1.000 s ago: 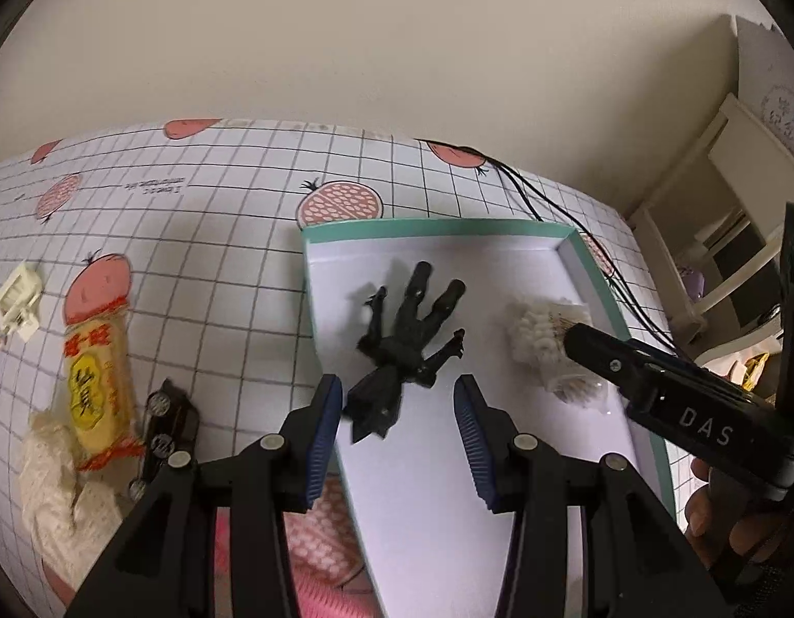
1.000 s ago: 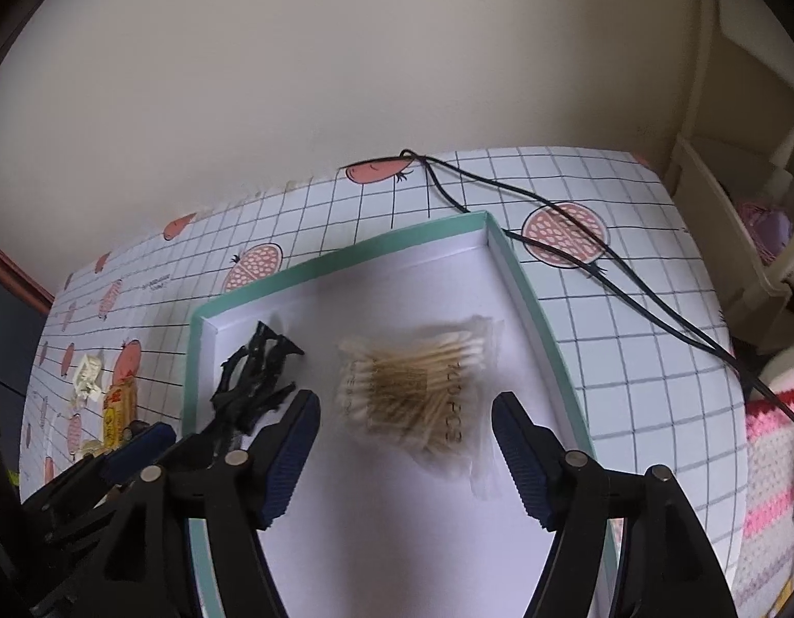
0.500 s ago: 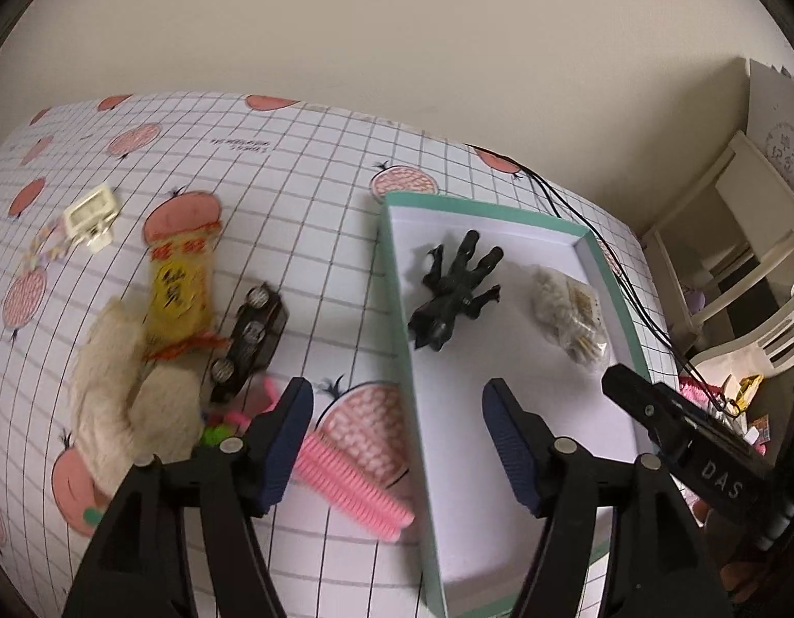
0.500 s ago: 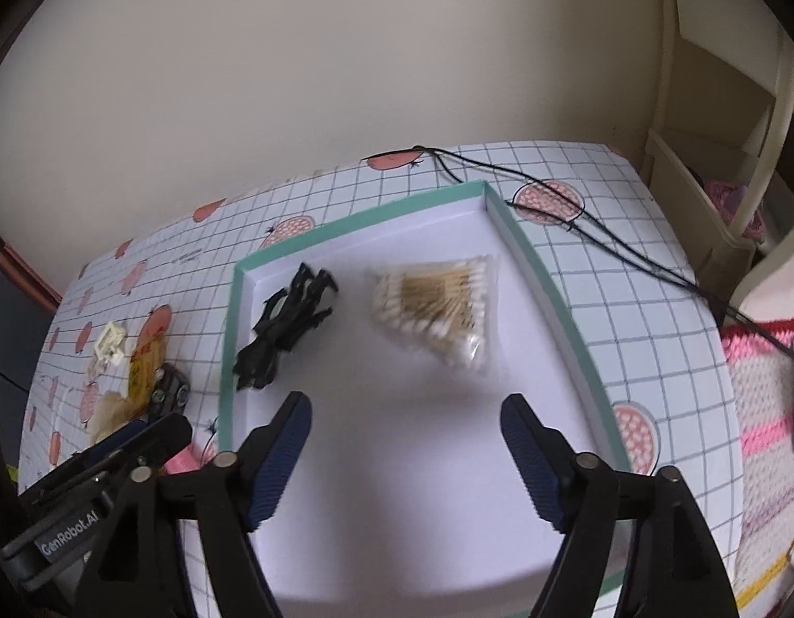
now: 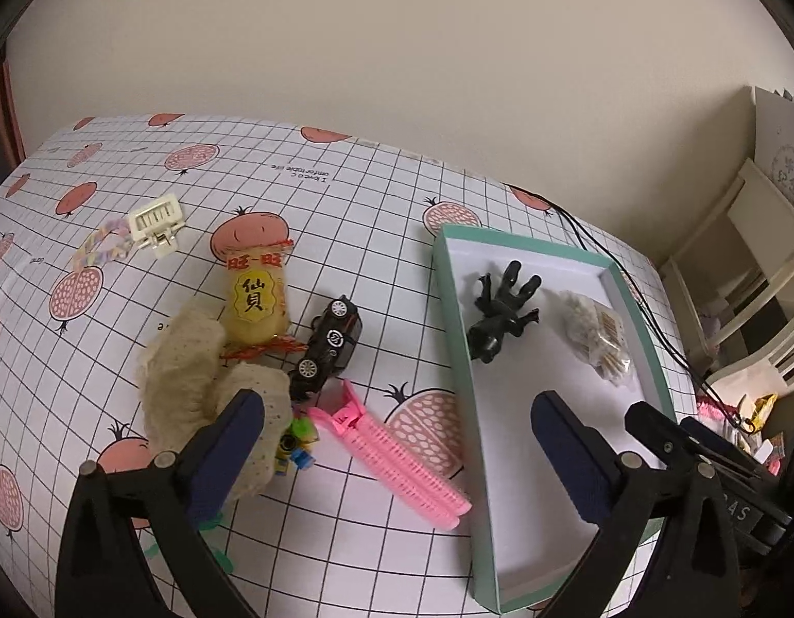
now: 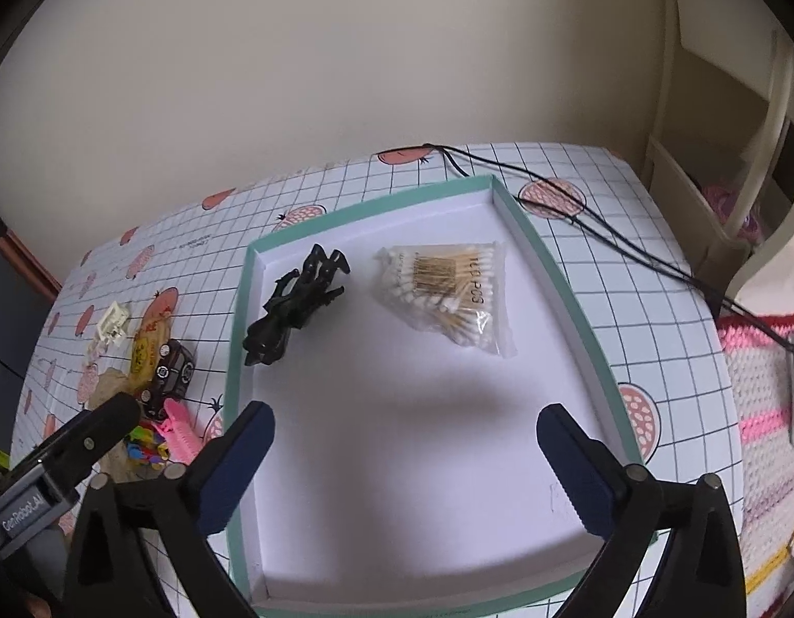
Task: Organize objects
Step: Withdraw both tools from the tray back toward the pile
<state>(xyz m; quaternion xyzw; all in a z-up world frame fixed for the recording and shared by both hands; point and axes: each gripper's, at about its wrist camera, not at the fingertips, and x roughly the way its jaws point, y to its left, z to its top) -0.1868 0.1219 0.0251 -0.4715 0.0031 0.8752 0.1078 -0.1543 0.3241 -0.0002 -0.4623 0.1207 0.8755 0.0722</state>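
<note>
A white tray with a teal rim (image 5: 451, 319) (image 6: 556, 283) holds a black claw hair clip (image 5: 500, 311) (image 6: 294, 304) and a bag of cotton swabs (image 5: 595, 337) (image 6: 448, 288). Left of the tray on the table lie a pink hair roller clip (image 5: 392, 456), a black toy car (image 5: 327, 347), a yellow snack packet (image 5: 255, 298), a beige knitted cloth (image 5: 201, 381), small colourful toy pieces (image 5: 296, 443), a cream hair clip (image 5: 157, 219) and a pastel hair tie (image 5: 101, 247). My left gripper (image 5: 397, 448) is open and empty above the pink clip. My right gripper (image 6: 404, 463) is open and empty over the tray's near part.
The table has a grid cloth with fruit prints (image 5: 345, 195). Black cables (image 6: 577, 206) run across its far right corner. A cream shelf unit (image 6: 716, 154) stands to the right, and a pink knitted cloth (image 6: 762, 412) lies beside the table. A plain wall is behind.
Both grippers have pulled back and up from the tray and opened wider. The left one has swung left, bringing the loose items on the table into view. The black clip lies released in the tray.
</note>
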